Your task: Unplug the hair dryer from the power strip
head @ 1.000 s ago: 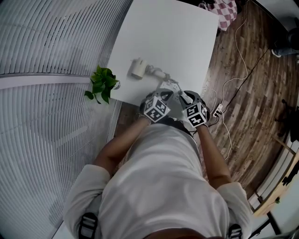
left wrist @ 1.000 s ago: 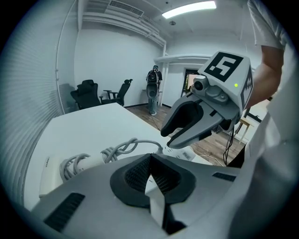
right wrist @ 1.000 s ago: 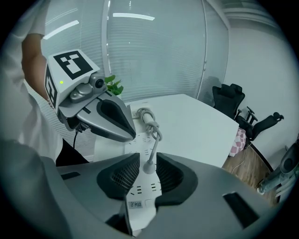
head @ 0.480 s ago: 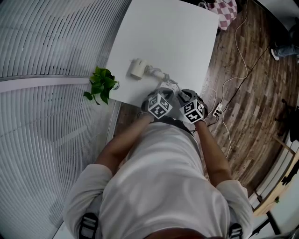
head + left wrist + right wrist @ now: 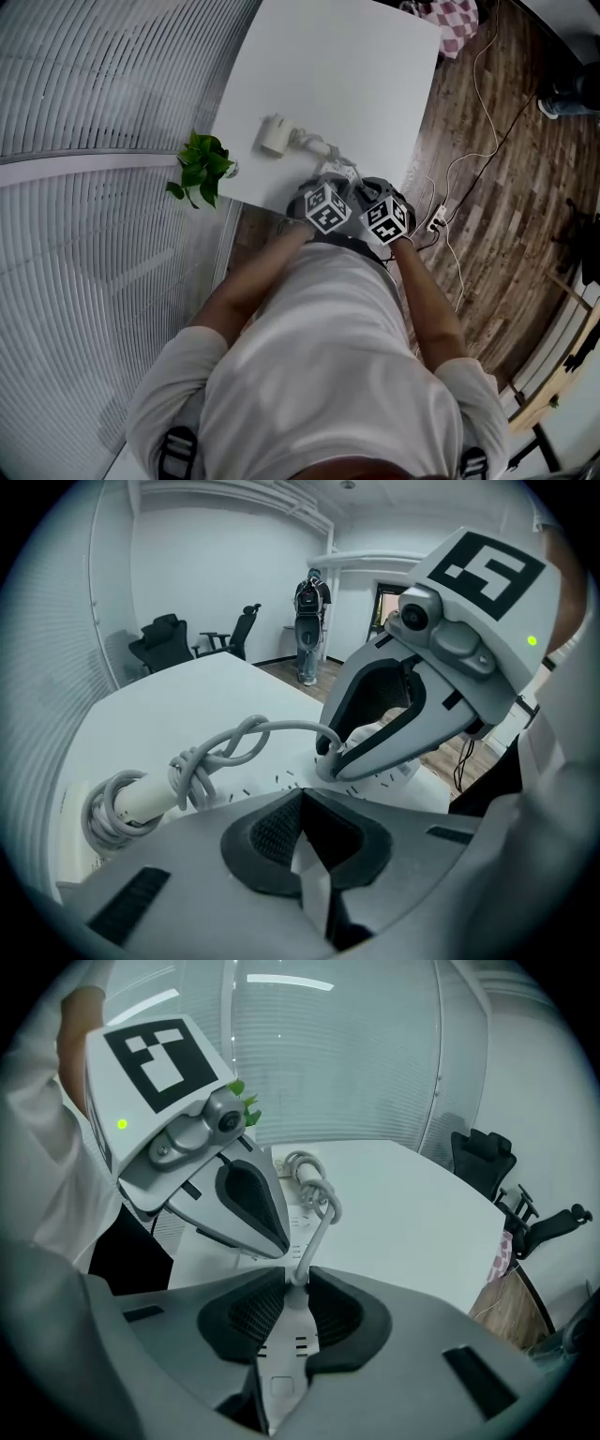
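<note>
The hair dryer (image 5: 274,137) lies on the table (image 5: 356,75) toward its left edge. Its cord (image 5: 220,752), knotted into loops, runs back to the power strip (image 5: 272,787) at the near edge, and both grippers work there side by side.

The right gripper (image 5: 298,1283) is clamped on the plug (image 5: 299,1275) at the point where the cord leaves it. The left gripper (image 5: 300,808) has its jaws drawn together low on the strip. A thin white sliver shows between its pads, which I take to be the strip's own edge, so it seems to be pinning the strip.

The step in hand looks like the pull itself. To do it well:

- **Pull direction:** draw the plug straight out along the line of its pins, away from the strip's face. A sideways pull would probably bind the pins or tip the strip.
- **Where to grip:** hold the plug body and not the cord, because a grip on the cord could slip or strain the joint.
- **The left gripper:** press it firmly down on the strip so that the light strip does not lift with the plug.
- **Pace:** pull steadily and without a jerk, since the knotted cord has little slack and a sharp tug might drag the hair dryer.
</note>
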{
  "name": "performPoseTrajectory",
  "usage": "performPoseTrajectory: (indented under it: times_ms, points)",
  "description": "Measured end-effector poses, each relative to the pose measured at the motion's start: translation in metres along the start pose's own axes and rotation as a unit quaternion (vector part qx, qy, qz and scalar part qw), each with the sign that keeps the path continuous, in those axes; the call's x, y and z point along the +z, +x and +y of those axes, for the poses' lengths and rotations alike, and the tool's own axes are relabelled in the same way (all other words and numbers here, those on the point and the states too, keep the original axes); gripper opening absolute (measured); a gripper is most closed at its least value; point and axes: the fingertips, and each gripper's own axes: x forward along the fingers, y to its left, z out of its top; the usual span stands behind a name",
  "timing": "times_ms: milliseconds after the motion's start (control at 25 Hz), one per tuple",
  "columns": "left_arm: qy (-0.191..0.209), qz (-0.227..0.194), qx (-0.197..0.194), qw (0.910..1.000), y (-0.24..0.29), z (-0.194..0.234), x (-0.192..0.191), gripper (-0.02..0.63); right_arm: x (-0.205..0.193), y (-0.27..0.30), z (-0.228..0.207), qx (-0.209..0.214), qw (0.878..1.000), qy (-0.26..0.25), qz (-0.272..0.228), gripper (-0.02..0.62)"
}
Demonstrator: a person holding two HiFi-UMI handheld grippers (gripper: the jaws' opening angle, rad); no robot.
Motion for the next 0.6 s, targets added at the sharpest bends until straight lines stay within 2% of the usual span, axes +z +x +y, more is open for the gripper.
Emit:
performPoseTrajectory:
  times_ms: [600]
  points:
    - [0.024, 0.087, -0.019, 0.9958, 0.0047, -0.0035, 0.0005, 0.032, 0.0029, -0.0069, -0.0022, 0.006, 1.000, 0.024, -0.006, 0.074]
